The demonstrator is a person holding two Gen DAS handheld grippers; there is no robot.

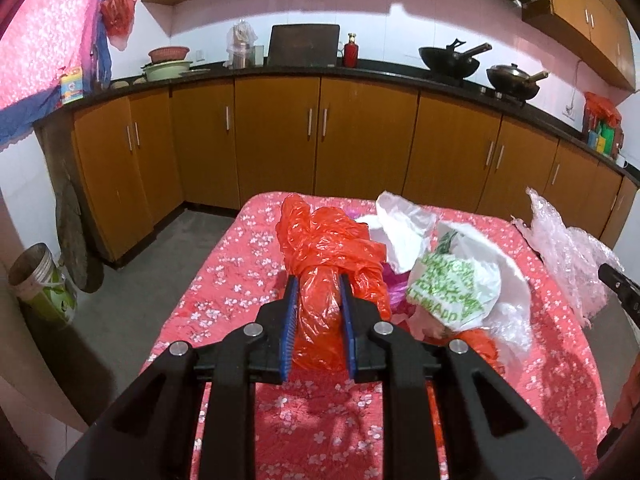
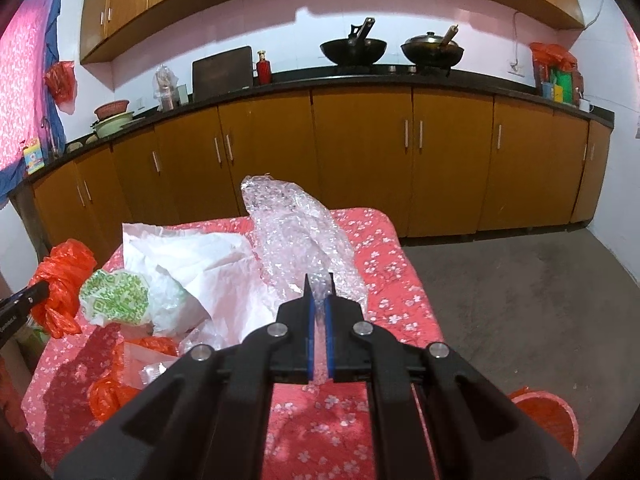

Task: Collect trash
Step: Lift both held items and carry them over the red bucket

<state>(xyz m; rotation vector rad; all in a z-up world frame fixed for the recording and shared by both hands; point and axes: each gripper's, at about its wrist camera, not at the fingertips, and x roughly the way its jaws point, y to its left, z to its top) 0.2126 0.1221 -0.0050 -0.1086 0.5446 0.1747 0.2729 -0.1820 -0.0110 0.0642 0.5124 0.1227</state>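
A crumpled orange plastic bag (image 1: 328, 248) is held above the red flowered tablecloth (image 1: 248, 272), and my left gripper (image 1: 319, 284) is shut on its bunched lower end. My right gripper (image 2: 319, 280) is shut on a sheet of clear bubble wrap (image 2: 296, 232) that stands up over the table's right side. Between them lie a white bag with green print (image 1: 452, 284) and white paper or plastic (image 2: 192, 264). More orange plastic (image 2: 108, 392) lies near the front left in the right wrist view. The orange bag (image 2: 60, 276) also shows there at the left, with the left gripper's tip beside it.
Wooden cabinets (image 1: 280, 132) under a dark counter run behind the table, with woks (image 2: 354, 50) and a red bottle (image 1: 351, 51) on top. A red bin (image 2: 548, 412) stands on the floor at the table's right. A tin bucket (image 1: 36, 276) sits on the floor at the left.
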